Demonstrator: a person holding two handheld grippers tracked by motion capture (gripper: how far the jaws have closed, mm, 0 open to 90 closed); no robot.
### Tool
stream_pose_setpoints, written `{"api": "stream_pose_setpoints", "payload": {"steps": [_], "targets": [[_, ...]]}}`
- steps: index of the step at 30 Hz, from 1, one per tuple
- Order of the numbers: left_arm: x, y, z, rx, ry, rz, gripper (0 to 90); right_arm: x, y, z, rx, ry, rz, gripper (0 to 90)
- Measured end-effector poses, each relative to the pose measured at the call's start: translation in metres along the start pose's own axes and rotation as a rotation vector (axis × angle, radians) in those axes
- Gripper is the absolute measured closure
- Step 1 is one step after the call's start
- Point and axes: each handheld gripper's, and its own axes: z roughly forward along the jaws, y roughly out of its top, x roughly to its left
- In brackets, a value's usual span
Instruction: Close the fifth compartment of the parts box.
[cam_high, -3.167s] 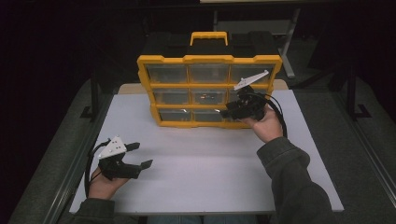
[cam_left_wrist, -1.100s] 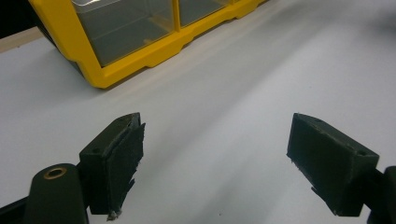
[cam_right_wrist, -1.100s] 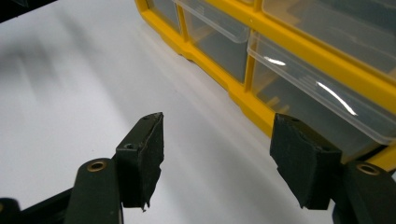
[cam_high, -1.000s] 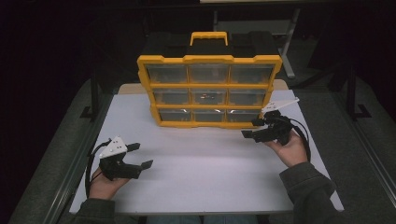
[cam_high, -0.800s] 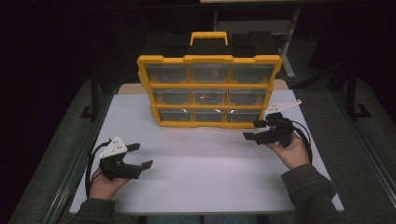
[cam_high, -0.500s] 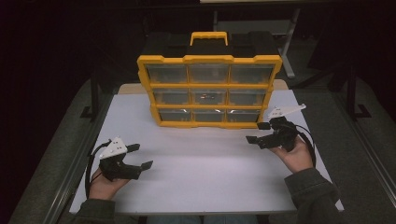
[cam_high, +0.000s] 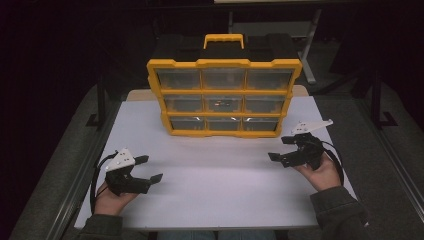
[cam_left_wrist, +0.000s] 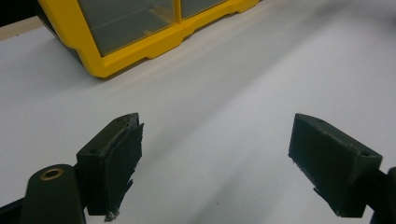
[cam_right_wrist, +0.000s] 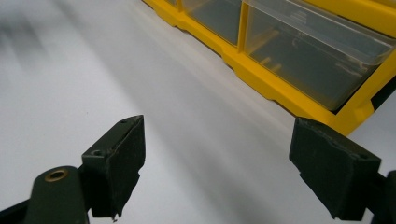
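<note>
Since the earlier frames the right gripper (cam_high: 287, 149) has drawn back from the front of the yellow drawer cabinet (cam_high: 224, 95) toward the near right part of the white table (cam_high: 220, 185), and its jaws have just been opening, with nothing between them; in the right gripper view the two black pads (cam_right_wrist: 119, 163) stand wide apart over bare tabletop. The left gripper (cam_high: 148, 169) has stayed where it was at the near left, resting in the person's left hand (cam_high: 112, 197), its jaws likewise spread with nothing in them, as its own view shows. Beyond both, the cabinet stands upright at the middle of the table toward the far edge, its nine clear drawers (cam_high: 224, 102) all seated flush in three rows, the carry handle (cam_high: 223, 40) on top. The middle drawer seems to hold some small thing, too dim to name. Judged from this, the work on the cabinet front looks finished or paused, with both hands retiring to rest. To do this well, the right hand (cam_high: 320, 172) should settle low and level, clear of the cabinet's lower right corner (cam_right_wrist: 355, 112), which lies near the far jaw in its view. If another drawer is next, the gripper should approach squarely, jaws wide, aimed at that drawer's front lip.
</note>
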Motion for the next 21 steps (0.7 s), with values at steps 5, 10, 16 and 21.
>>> {"api": "stream_pose_setpoints", "payload": {"steps": [5, 10, 16, 21], "targets": [[0.001, -0.001, -0.001, 0.003, 0.002, 0.006, 16.6, 0.003, -0.006, -0.002, -0.002, -0.016, -0.014, 15.0], [-0.001, -0.003, -0.002, 0.002, 0.003, 0.0, 16.6, 0.003, -0.013, -0.003, 0.003, -0.025, -0.001, 14.6], [-0.002, -0.005, -0.003, 0.005, 0.003, 0.001, 16.6, 0.003, -0.023, -0.006, -0.003, -0.037, 0.015, 14.5], [-0.002, -0.008, -0.004, 0.01, 0.006, -0.008, 16.6, 0.0, -0.034, -0.007, -0.003, -0.041, 0.039, 14.5]]}}
